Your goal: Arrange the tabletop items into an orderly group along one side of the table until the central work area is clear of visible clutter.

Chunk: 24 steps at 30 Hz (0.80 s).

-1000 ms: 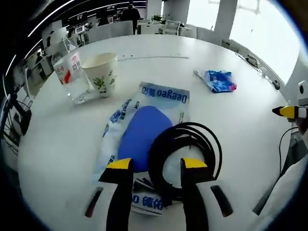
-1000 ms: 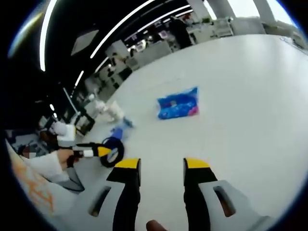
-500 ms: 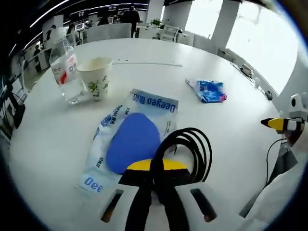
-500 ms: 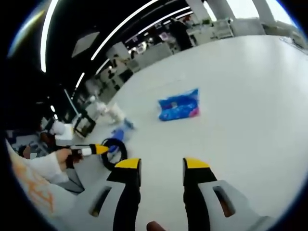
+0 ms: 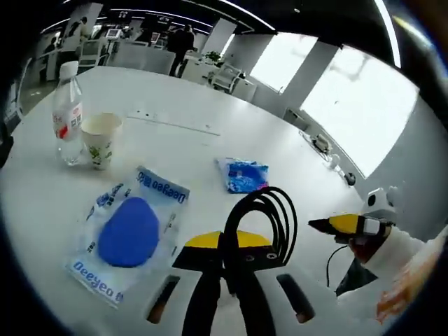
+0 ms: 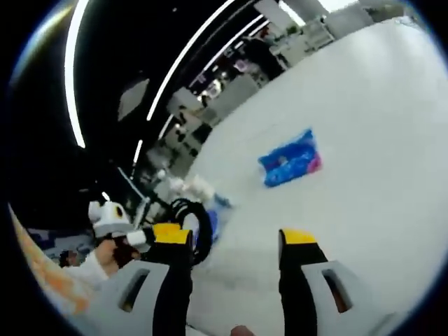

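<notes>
From my left gripper (image 5: 222, 246), looking ahead and far to the left, a clear plastic water bottle with a red label (image 5: 67, 115) stands upright on the white tabletop (image 5: 182, 143), and a white paper cup with a green leaf print (image 5: 99, 140) stands just beside it. Nearer and still left of my jaws lies a flat clear plastic packet with blue lettering and a blue oval pad inside (image 5: 129, 234). My left gripper is closed tight on a coil of black cable (image 5: 262, 220), whose loops rise above the yellow tips, lifted off the tabletop. Just beyond the coil lies a small crumpled blue wrapper (image 5: 244, 175). To the right, my right gripper comes into the left gripper view.

In the right gripper view, my right gripper (image 6: 232, 238) has its jaws wide apart with nothing between them, above bare tabletop. To its left is my left gripper with the black coil; ahead and slightly right lies the blue wrapper.
</notes>
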### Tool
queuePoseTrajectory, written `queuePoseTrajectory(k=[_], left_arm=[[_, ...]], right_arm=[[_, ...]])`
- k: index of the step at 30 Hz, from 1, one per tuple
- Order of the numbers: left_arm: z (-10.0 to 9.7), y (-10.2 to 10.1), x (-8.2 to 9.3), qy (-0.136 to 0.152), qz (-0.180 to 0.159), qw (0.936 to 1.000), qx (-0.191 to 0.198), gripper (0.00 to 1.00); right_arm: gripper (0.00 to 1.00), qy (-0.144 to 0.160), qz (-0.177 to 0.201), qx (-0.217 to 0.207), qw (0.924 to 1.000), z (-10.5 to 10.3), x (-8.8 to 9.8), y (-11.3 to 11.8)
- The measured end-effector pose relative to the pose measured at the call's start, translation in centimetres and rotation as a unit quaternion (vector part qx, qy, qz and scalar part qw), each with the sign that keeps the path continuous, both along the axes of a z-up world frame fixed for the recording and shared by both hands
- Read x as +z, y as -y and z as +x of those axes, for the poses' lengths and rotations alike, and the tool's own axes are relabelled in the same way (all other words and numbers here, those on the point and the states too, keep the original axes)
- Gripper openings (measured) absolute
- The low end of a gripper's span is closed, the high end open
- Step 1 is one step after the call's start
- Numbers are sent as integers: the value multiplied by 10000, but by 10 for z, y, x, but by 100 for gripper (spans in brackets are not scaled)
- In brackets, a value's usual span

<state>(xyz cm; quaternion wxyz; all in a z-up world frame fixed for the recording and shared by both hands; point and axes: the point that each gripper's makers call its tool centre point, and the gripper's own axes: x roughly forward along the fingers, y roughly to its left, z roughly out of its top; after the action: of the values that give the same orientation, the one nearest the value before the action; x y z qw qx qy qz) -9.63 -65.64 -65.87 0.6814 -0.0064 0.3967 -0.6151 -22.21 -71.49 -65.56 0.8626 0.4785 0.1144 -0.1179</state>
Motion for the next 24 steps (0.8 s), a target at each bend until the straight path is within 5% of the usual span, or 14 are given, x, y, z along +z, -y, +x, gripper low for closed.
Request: queuePoseTrajectory(k=[2, 10, 16, 19, 24], left_arm=[[-10, 9, 8, -138, -142, 9998, -69, 2], [-32, 21, 21, -574, -447, 9973, -124, 2], [-38, 23, 20, -785, -505, 9956, -112, 2], [-40, 20, 17, -848, -482, 9952, -85, 2], [-44, 15, 4, -1065, -292, 9939, -18, 2]], right_arm=[[55, 234, 250, 112, 9994, 8, 5, -11], [53, 328, 237, 566, 9976, 17, 9, -32], [35, 763, 439, 545, 9946, 24, 24, -34], [6, 514, 82, 671, 9964, 21, 18, -30], [3, 518, 325, 592, 9964, 24, 21, -23]])
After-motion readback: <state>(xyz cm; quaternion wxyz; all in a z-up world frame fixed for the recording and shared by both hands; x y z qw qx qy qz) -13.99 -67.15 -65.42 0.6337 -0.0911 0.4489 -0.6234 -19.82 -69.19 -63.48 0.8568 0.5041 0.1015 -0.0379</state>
